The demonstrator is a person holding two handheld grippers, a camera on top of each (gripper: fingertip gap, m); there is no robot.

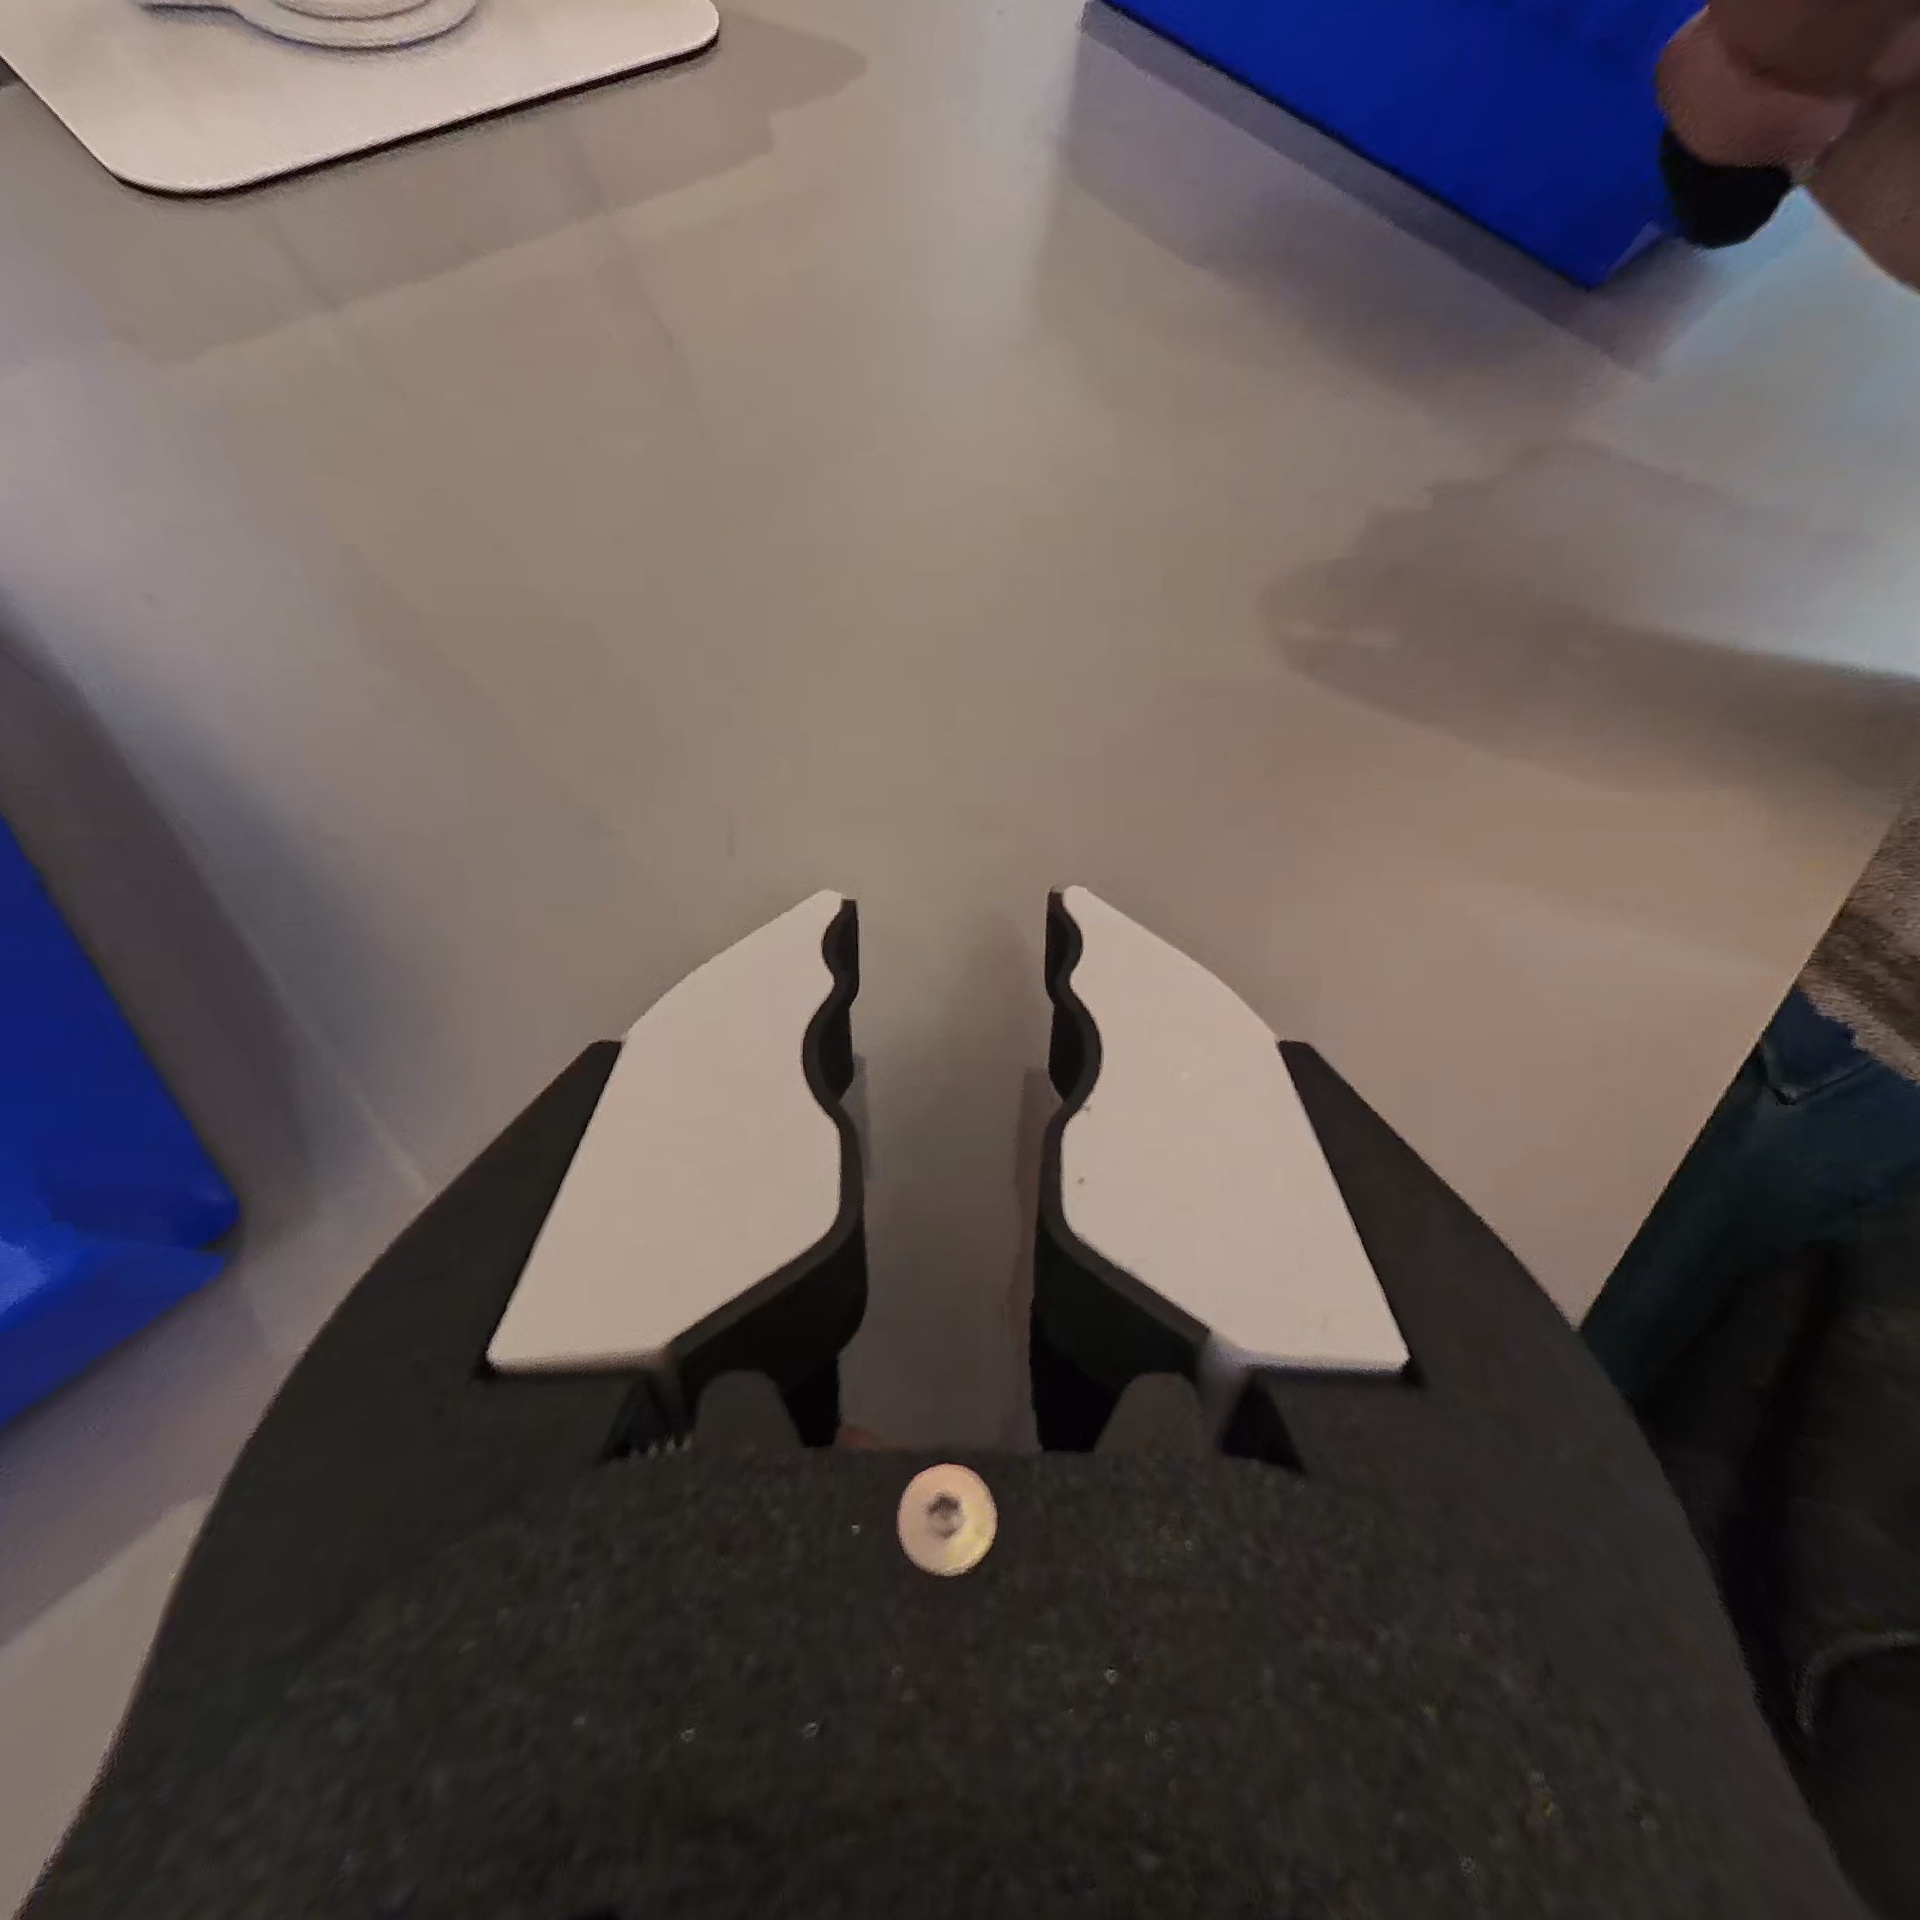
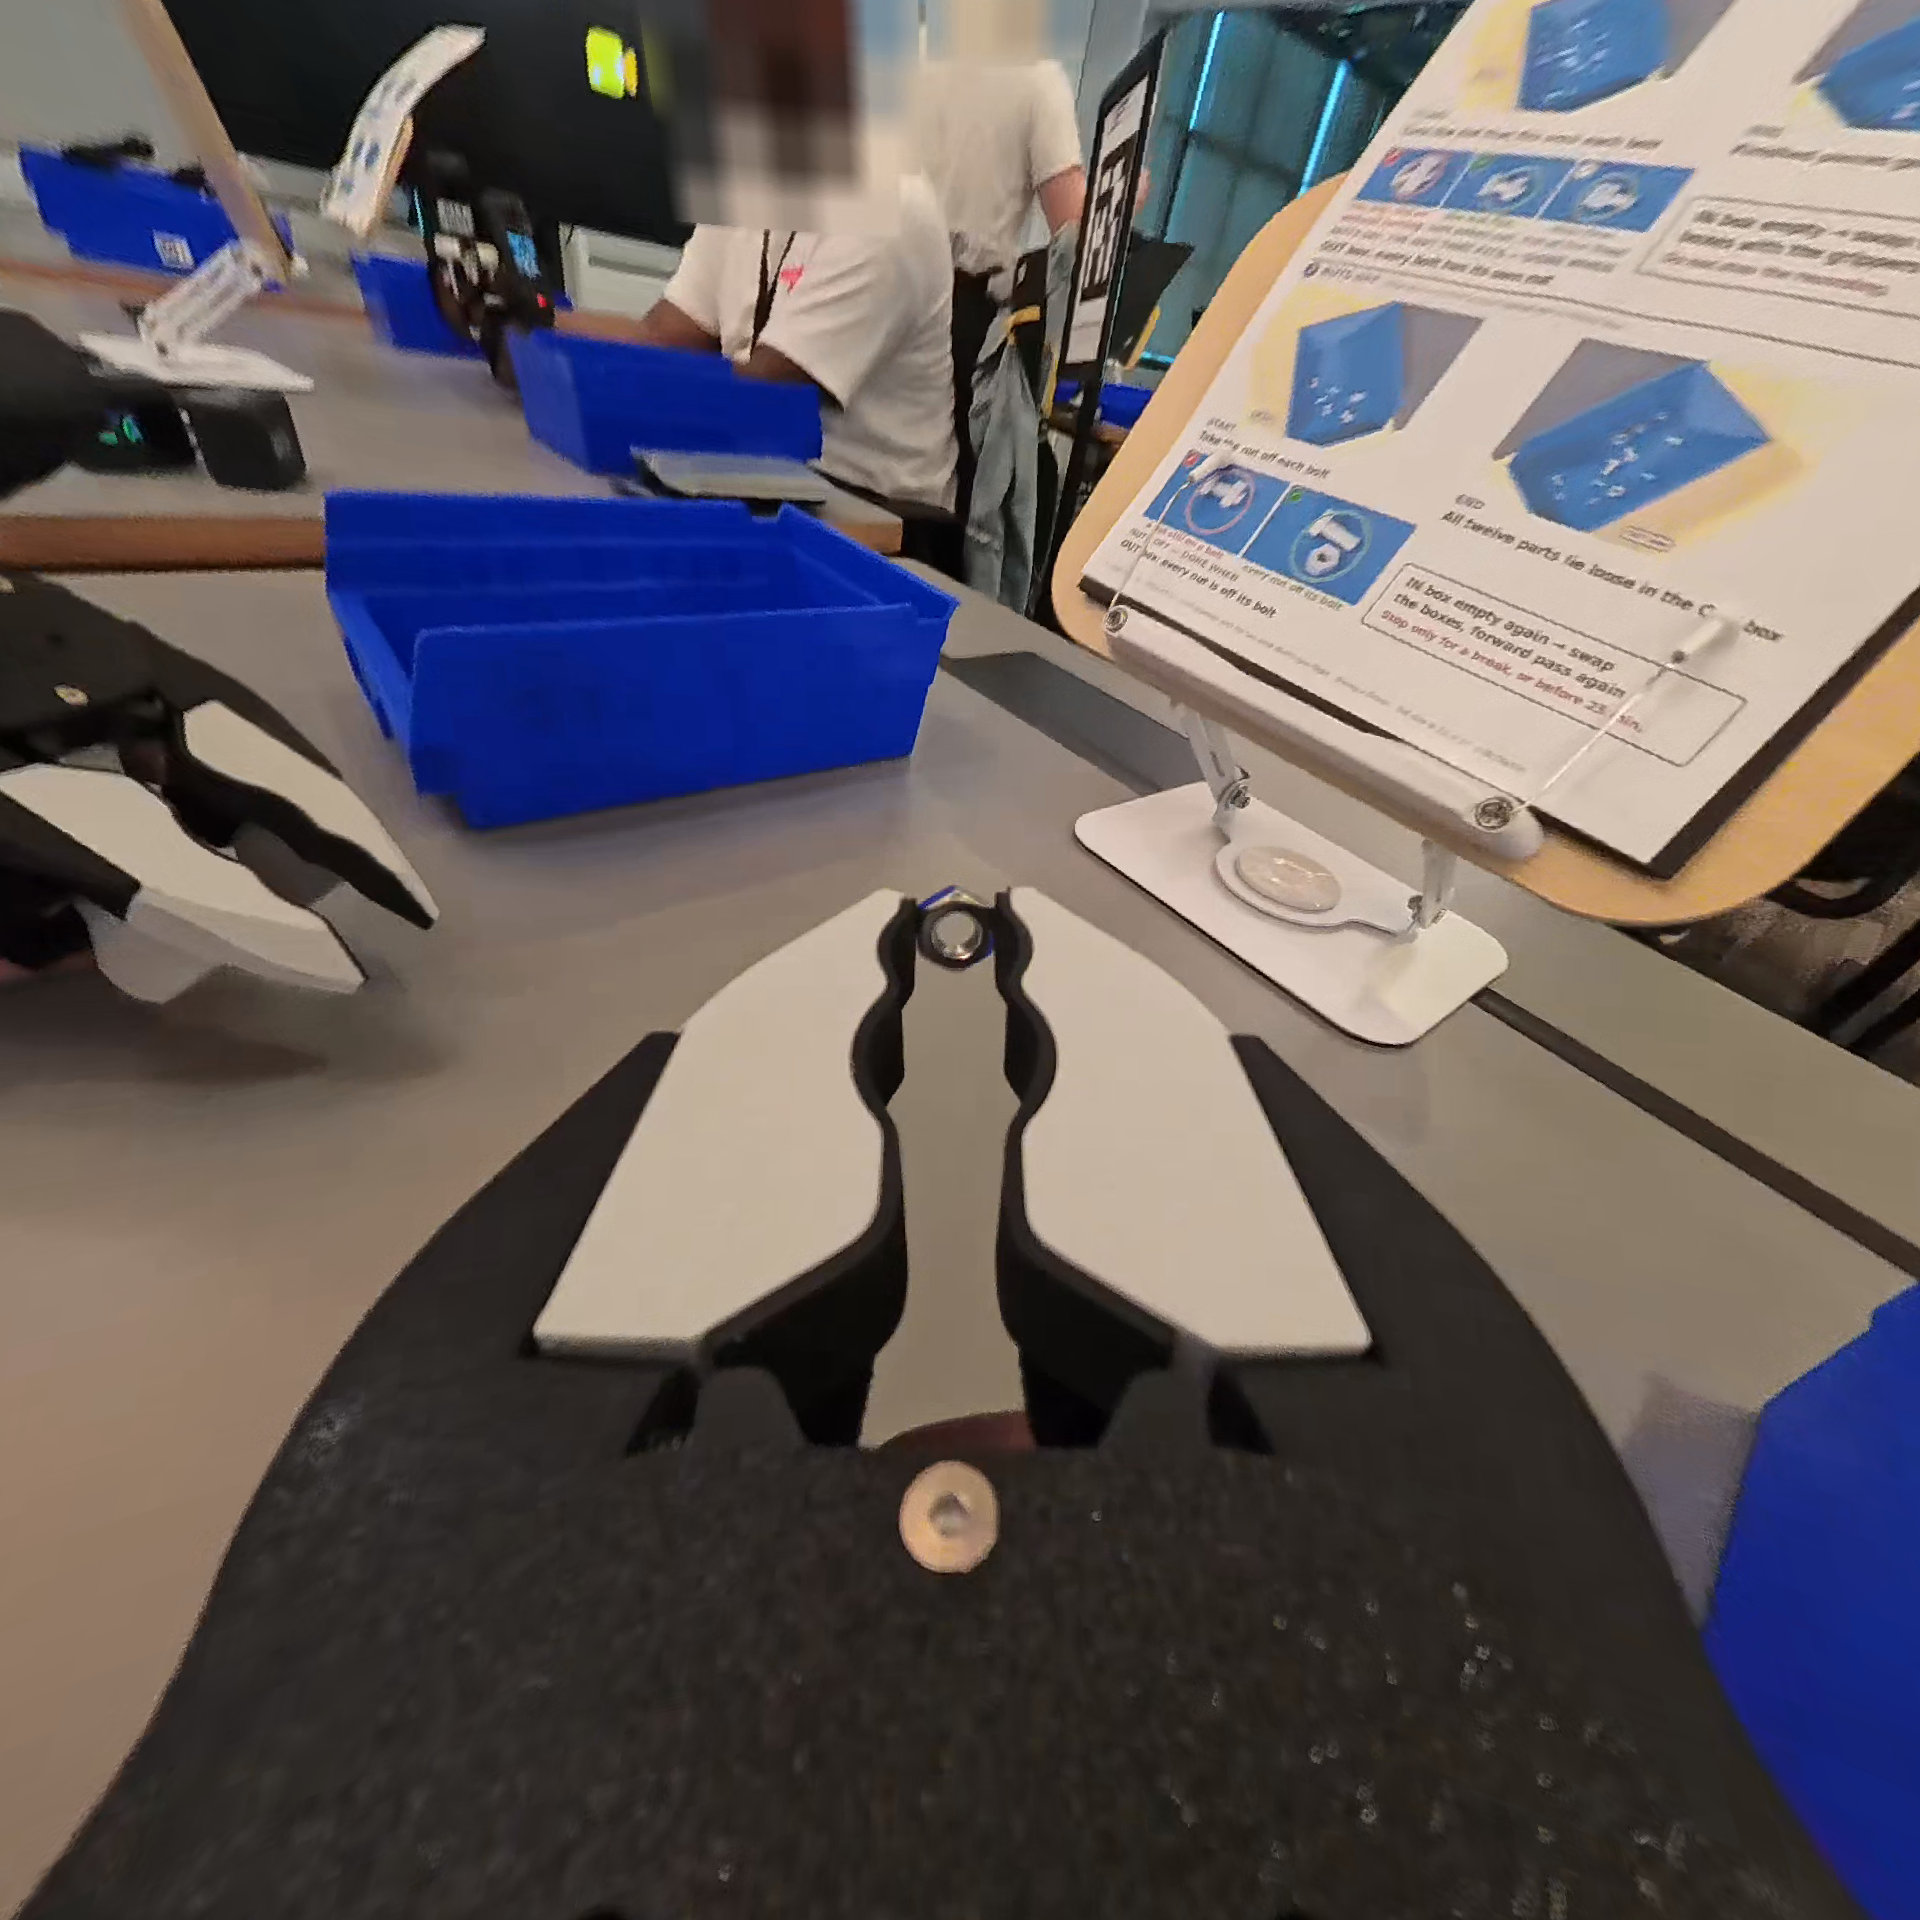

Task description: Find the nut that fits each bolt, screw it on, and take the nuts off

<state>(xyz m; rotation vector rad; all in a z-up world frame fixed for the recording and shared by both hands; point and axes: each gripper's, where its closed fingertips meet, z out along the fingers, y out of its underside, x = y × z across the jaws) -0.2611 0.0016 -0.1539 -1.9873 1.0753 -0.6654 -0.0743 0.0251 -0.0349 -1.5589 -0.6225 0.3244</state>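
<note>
My right gripper (image 2: 954, 920) is shut on a small silver nut (image 2: 954, 935), pinched at the fingertips with its hole facing the camera, a little above the grey table (image 2: 623, 987). My left gripper (image 1: 951, 914) is open and empty above bare table; it also shows at the left of the right wrist view (image 2: 384, 935), jaws apart. A blue bin (image 2: 634, 644) stands beyond the two grippers; its inside is hidden from here. No bolt is in view.
An instruction sheet on a wooden board (image 2: 1507, 436) with a white stand (image 2: 1299, 914) stands at the right. Another blue bin (image 2: 1829, 1621) is at my near right. Blue bins (image 1: 1403, 114) (image 1: 83, 1143) flank the left wrist view. People work at a table behind. The gap from one gripper's tips to the other's is roughly 25 cm.
</note>
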